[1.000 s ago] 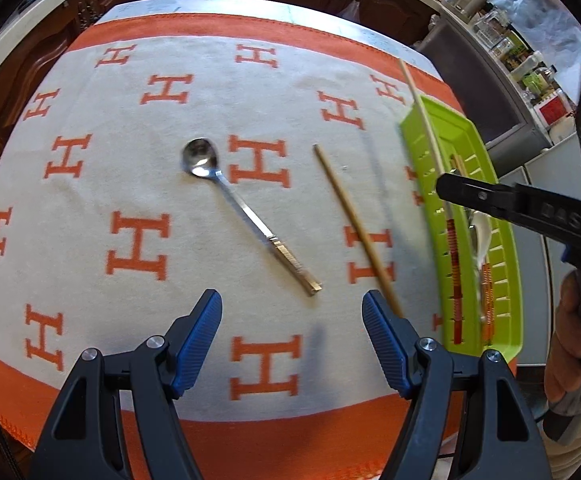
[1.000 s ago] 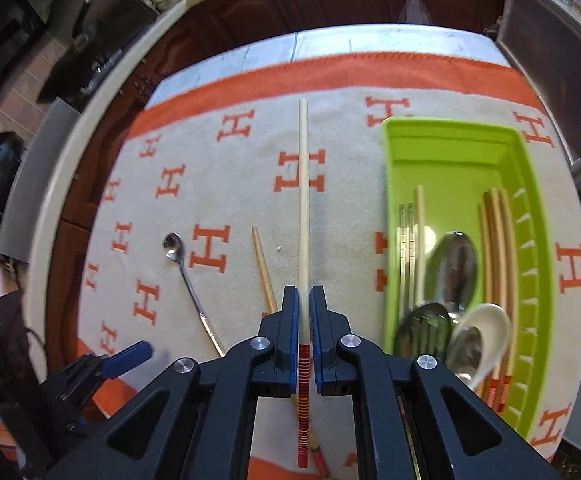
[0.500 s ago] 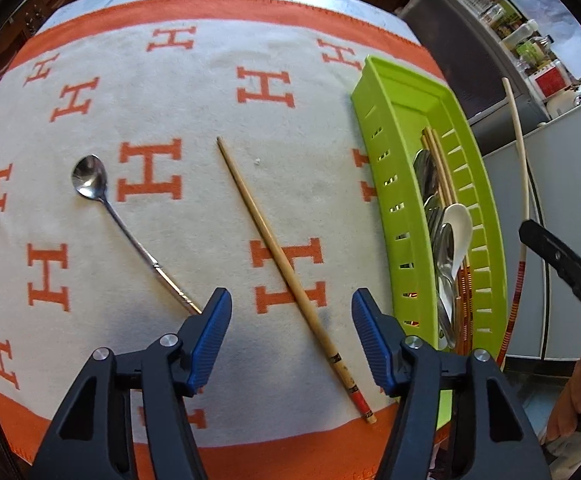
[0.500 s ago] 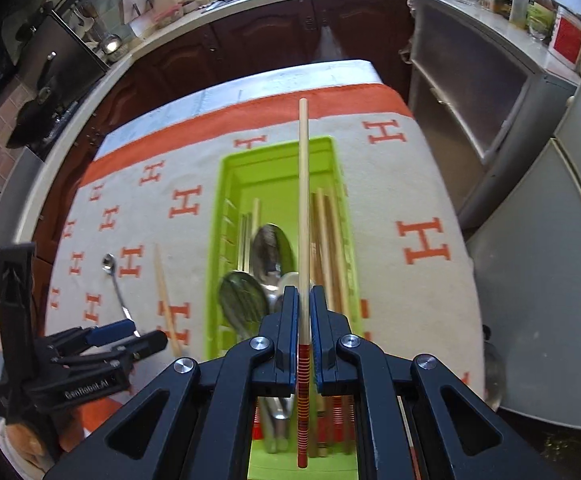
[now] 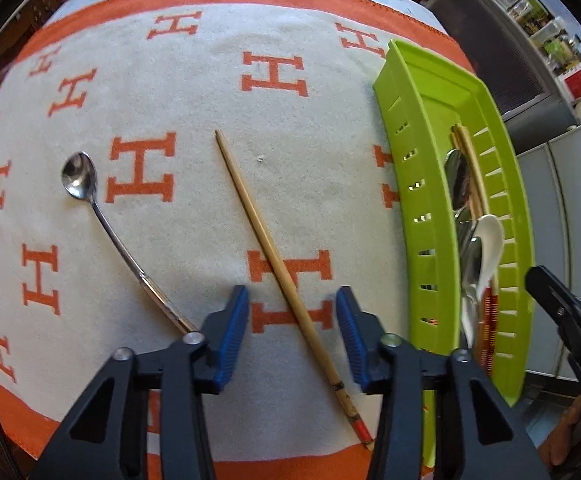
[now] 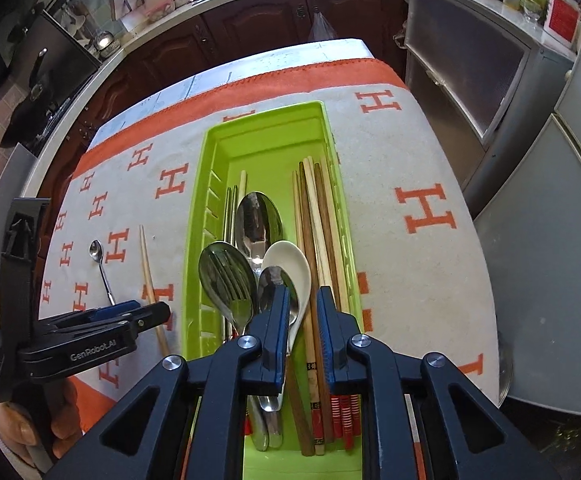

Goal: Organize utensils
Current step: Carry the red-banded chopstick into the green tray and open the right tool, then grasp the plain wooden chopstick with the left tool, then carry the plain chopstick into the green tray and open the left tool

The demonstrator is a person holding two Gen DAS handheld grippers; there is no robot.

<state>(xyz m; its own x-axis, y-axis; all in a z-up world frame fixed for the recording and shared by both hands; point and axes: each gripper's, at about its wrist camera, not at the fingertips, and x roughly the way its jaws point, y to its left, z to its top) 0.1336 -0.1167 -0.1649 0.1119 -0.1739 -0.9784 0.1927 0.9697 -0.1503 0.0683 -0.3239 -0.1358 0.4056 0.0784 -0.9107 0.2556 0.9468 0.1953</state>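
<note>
The left gripper (image 5: 292,320) hung with its jaws spread wide over a bamboo chopstick (image 5: 278,268) that lay slantwise on the orange-and-cream cloth (image 5: 194,92), the stick passing between the blue pads without touching either. A long-handled steel spoon (image 5: 102,220) rested on the cloth to the left, its handle end running under the left pad. Over the green tray (image 6: 258,136) the right gripper (image 6: 303,320) stood with its jaws parted and nothing held between them. In the tray lay a bundle of chopsticks (image 6: 318,216) along the right wall, beside a white ceramic spoon (image 6: 288,264), several steel spoons (image 6: 256,220) and a fork (seen only as a reflection or overlap in one spoon bowl; which one could not be told).
</note>
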